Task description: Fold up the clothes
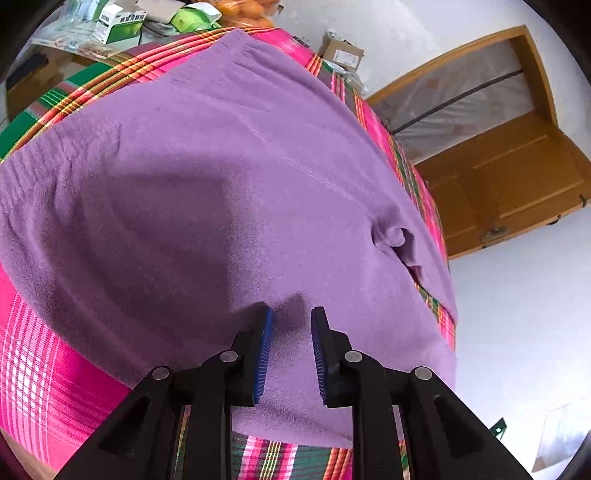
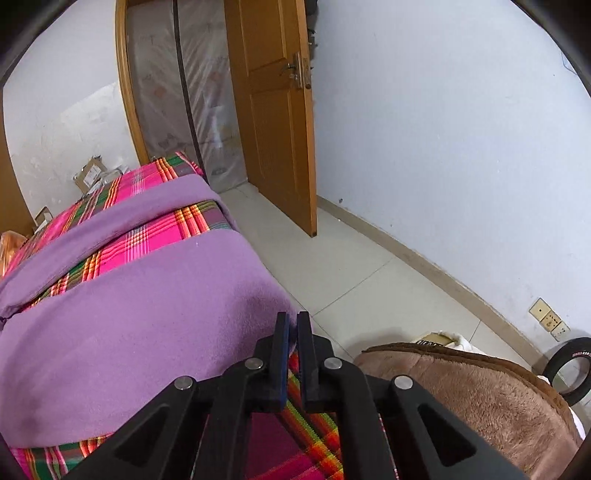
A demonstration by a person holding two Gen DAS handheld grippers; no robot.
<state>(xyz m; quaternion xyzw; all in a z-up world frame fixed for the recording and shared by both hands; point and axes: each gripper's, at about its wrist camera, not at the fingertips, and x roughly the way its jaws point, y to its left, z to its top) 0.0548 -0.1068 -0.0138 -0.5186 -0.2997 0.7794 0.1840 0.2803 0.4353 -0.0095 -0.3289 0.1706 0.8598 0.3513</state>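
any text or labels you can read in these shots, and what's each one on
No text here can be quoted with confidence.
White and green box: dark printed characters, too blurred to read.
Cardboard box: white label, print too small.
Black ring by the wall: reddish lettering on its rim, illegible.
Purple garment and plaid cloth: no writing seen.

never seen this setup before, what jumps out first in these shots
The purple garment spread flat over a loud pink plaid cloth fills most of both views. The left gripper hangs open just above its near edge; the right gripper, nearly shut, sits by the corner. A wooden door stands open behind.
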